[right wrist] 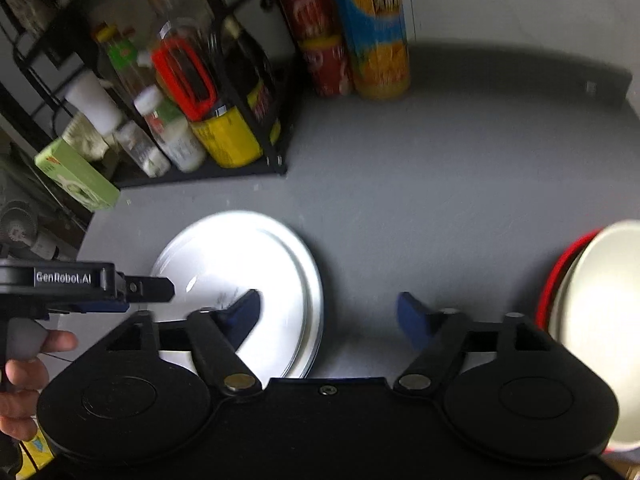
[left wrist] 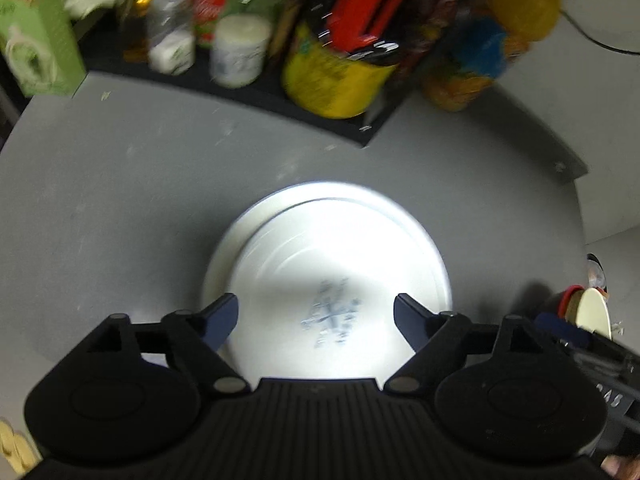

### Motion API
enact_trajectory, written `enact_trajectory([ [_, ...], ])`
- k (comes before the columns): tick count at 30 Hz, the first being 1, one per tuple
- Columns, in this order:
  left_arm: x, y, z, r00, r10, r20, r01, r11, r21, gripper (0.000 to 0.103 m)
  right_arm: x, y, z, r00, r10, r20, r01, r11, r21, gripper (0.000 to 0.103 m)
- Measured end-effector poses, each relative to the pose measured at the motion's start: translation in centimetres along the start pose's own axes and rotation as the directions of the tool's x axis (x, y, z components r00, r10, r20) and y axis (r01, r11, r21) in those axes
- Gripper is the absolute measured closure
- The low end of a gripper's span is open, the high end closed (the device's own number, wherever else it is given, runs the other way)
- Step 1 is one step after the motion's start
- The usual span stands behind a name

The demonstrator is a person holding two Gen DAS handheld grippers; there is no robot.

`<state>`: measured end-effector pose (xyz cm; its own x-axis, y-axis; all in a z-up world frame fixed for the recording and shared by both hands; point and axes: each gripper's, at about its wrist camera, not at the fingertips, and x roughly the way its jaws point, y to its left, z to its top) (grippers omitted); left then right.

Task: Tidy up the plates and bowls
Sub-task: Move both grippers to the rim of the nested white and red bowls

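White plates (left wrist: 328, 264) on grey table (left wrist: 120, 208), both hand-held grippers (left wrist: 316, 312) (right wrist: 328, 316) released, bottle rack (right wrist: 276, 160) behind, bowls (right wrist: 600, 320) at right.

The white plates (left wrist: 328, 280) lay stacked flat on the grey worktop (left wrist: 120, 200) before my spice rack (right wrist: 208, 172), the top one bearing a faint blue motif. Right of them, a cream bowl (right wrist: 600, 320) sat in a red-rimmed one (right wrist: 546, 292).
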<state>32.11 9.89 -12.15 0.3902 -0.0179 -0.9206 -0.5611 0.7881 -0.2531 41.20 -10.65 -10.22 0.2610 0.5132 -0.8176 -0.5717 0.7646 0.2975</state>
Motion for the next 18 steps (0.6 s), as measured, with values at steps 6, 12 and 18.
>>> enact_trajectory([
  [6,-1.3,-3.3,-0.6,0.999,0.012,0.052,-0.012,1.0,0.0,0.017,-2.2,-1.4,0.8,0.999,0.014,0.033,-0.013,0.999,-0.042,0.01],
  [12,-1.1,-6.6,-1.5,0.998,0.036,0.058,-0.038,0.999,0.037,0.013,-4.4,-3.9,0.9,0.997,0.041,0.065,-0.039,0.999,-0.025,0.005],
  [18,-1.8,-10.5,-2.6,0.996,0.024,0.089,-0.031,0.996,0.079,0.005,-6.9,-7.0,1.0,0.993,0.04,0.11,-0.039,0.999,-0.014,0.0],
])
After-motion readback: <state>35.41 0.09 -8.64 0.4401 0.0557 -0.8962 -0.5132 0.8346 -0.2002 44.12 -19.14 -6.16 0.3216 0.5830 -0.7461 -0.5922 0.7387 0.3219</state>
